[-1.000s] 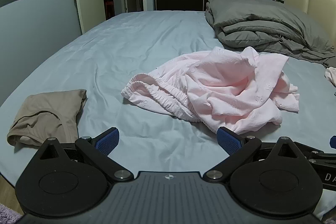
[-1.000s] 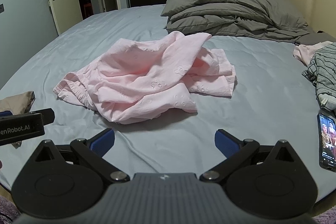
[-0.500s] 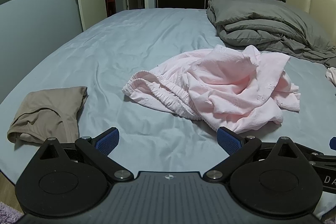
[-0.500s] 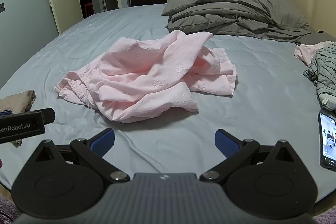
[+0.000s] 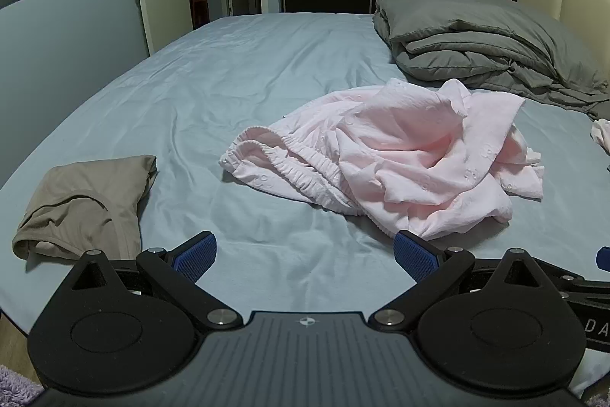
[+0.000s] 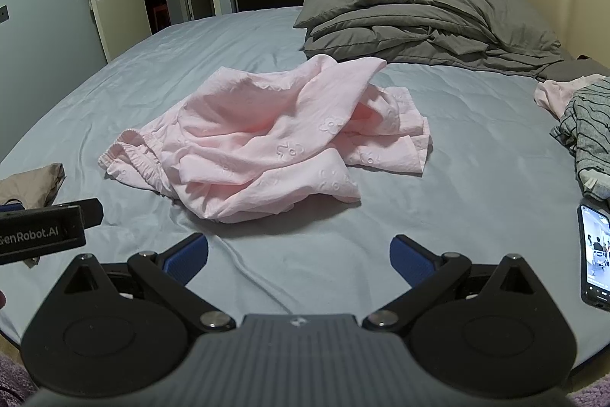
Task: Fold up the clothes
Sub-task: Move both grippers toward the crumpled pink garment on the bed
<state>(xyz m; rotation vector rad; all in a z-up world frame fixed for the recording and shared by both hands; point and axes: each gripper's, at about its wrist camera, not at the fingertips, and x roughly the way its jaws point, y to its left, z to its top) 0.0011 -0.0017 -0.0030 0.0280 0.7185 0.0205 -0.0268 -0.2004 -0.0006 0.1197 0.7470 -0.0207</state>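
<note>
Left wrist view: the left claw (image 5: 304, 256) hangs low over the near edge of the pale blue bed sheet (image 5: 236, 94) with its blue-padded fingers spread wide and nothing between them. The crumpled pale pink embroidered cotton garment (image 5: 389, 163) lies ahead of this claw and off to its right, in a loose heap. Its gathered elastic waistband (image 5: 289, 166) is the end closest to this claw's centre line, while the rest of the cloth runs away to the right and farther back. So the long axis lies roughly crosswise, slanting away to the right. A folded beige fabric garment (image 5: 87, 205) sits close by on the left, just beyond the left finger. A stack of grey bedding (image 5: 476, 41) lies far ahead to the right.

Right wrist view: the right claw (image 6: 299, 256) is likewise spread apart and empty. Here the pink garment (image 6: 267, 140) lies straight ahead and slightly left, with its waistband end to the left and its loose hem end to the right. A striped grey knit garment (image 6: 589, 132) and a black smartphone with a lit screen (image 6: 594, 254) lie to the right.

By my reading, the waistband falls to the left claw and the hem end to the right one. Both are at about the same short reach.
</note>
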